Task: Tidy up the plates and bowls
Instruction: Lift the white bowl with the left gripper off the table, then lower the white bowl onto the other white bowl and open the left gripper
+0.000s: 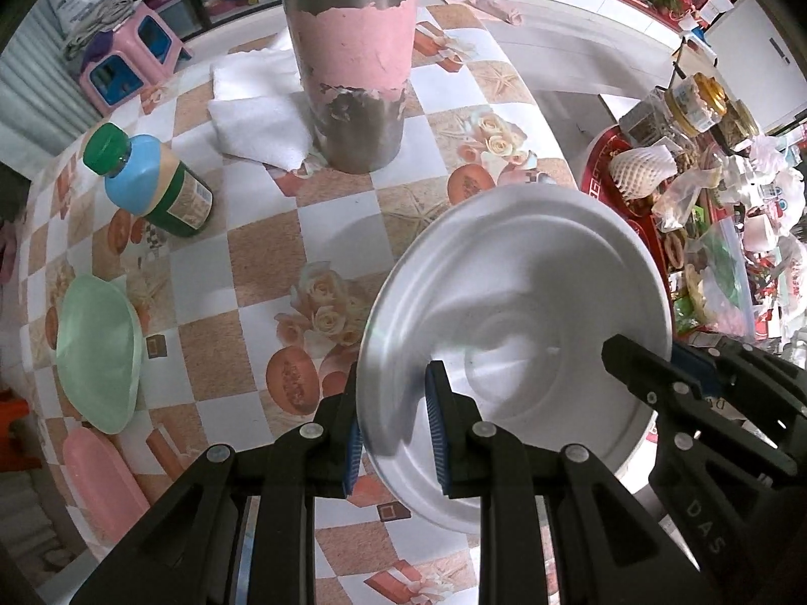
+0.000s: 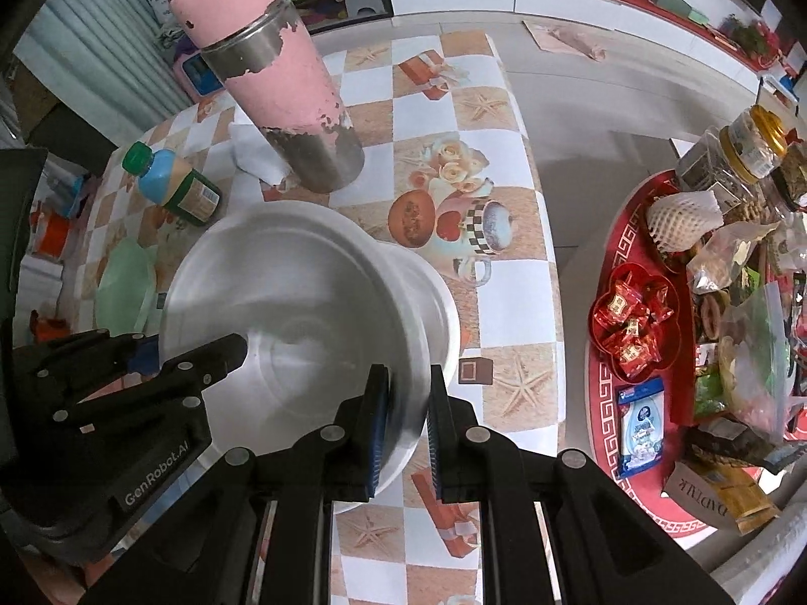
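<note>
Left wrist view: left gripper (image 1: 393, 423) is pinching the white bowl's (image 1: 514, 272) near rim, holding it tilted above bare tablecloth (image 1: 262, 252); green bowl (image 1: 96, 348) is lying well apart

Right wrist view: right gripper (image 2: 408, 418) is clamping the opposite rim, table edge (image 2: 550, 272) lying close beside

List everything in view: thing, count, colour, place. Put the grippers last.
white bowl: one, white, above the table, gripped at opposite rims
green bowl: one, pale green, table's left side
pink dish: one, pink, just below the green bowl
flask: one, pink paint peeling off steel, upright at the table's far end
bottle: one, green cap, blue label, left of the flask
white cloth: one, white, under and beside the flask
table: one, checked floral cover
red tray: one, red, right, crowded with snacks
left hand-held gripper: black, shut on the bowl's rim
right hand-held gripper: black, shut on the opposite rim
</note>
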`<move>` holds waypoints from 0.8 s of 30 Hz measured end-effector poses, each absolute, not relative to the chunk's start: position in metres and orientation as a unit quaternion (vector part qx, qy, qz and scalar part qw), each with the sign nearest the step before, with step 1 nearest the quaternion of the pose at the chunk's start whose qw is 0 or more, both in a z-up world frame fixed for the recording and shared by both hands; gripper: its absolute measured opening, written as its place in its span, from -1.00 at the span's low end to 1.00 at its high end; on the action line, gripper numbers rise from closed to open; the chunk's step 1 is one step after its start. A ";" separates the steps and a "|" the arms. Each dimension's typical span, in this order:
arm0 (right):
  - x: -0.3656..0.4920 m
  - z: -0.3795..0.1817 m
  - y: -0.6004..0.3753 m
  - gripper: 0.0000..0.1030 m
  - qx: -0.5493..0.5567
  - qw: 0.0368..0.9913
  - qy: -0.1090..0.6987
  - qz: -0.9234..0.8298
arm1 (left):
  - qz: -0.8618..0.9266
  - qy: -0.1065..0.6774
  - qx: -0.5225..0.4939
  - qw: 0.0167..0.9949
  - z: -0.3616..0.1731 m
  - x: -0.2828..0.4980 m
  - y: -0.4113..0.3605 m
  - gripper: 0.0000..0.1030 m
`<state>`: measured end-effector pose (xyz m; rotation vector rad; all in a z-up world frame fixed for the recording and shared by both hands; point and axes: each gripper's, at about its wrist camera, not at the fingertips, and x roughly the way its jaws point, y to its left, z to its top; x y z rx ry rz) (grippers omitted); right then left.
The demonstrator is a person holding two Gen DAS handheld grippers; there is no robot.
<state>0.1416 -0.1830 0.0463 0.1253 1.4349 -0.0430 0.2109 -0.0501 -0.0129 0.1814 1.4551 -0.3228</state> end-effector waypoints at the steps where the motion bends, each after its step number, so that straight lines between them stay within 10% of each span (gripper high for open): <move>1: 0.142 0.045 -0.184 -0.70 0.057 0.751 0.658 -0.020 | -0.147 0.661 0.084 0.731 -0.014 0.211 -0.051 -0.52; 24: 0.142 0.038 -0.192 -0.70 0.061 0.744 0.665 -0.028 | -0.152 0.663 0.091 0.728 -0.021 0.213 -0.059 -0.51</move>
